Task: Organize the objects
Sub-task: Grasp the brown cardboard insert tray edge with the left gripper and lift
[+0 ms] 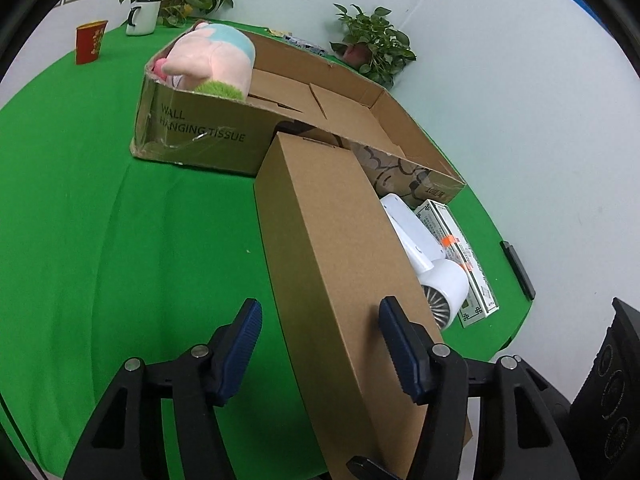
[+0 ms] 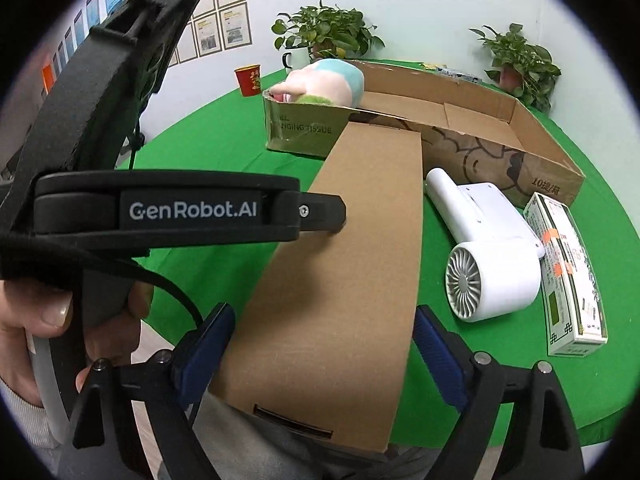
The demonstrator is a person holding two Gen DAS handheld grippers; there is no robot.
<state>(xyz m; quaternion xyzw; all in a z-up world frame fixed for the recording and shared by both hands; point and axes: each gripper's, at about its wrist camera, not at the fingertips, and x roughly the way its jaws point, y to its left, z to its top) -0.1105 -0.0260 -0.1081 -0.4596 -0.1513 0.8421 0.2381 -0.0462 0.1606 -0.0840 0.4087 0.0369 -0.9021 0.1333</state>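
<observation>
A long flat brown cardboard box (image 1: 340, 248) is lifted over the green table (image 1: 100, 220), its far end at the big open carton (image 1: 200, 132). It also shows in the right wrist view (image 2: 352, 248). My right gripper (image 2: 320, 344) is shut on its near end, one pad on each long side. My left gripper (image 1: 320, 332) straddles the box's left edge with wide jaws; its right pad (image 1: 396, 340) lies on the top face, its left pad (image 1: 244, 344) is off the box. The left tool body (image 2: 192, 210) shows in the right wrist view.
A pink and blue plush toy (image 1: 212, 60) sits in the carton's left end. A white hair dryer (image 2: 492, 256) and a white and green packet (image 2: 568, 272) lie right of the box. A red cup (image 1: 90, 42), a white mug (image 1: 142, 16) and two potted plants (image 1: 372, 46) stand at the back.
</observation>
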